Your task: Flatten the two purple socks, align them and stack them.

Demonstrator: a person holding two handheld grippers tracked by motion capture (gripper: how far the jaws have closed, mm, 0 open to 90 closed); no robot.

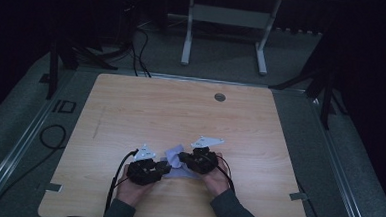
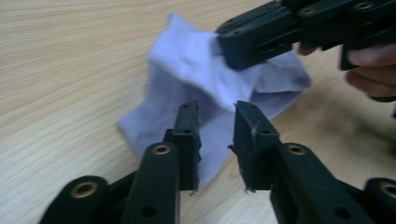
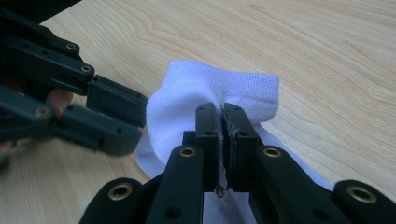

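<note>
While the right gripper (image 3: 222,122) pinched the pale sock (image 3: 196,95) tight at a fold, lying near the counter's (image 1: 131,110) front edge, the left gripper (image 2: 215,122) stood spread over its edge; it needed to close squarely on cloth.

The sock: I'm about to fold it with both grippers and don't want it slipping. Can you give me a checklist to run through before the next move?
1. Right gripper shut on the sock: ok, jaws closed with fabric pinched between them.
2. Left gripper holding the sock: not ok, jaws apart with the sock's edge between them.
3. Sock flat: not ok, it is bunched and lifted at the right gripper.
4. Bare table around the sock: ok.
5. Grippers apart from each other: ok, close but not touching.
6. Cables free of the sock: ok in the high view.
</note>
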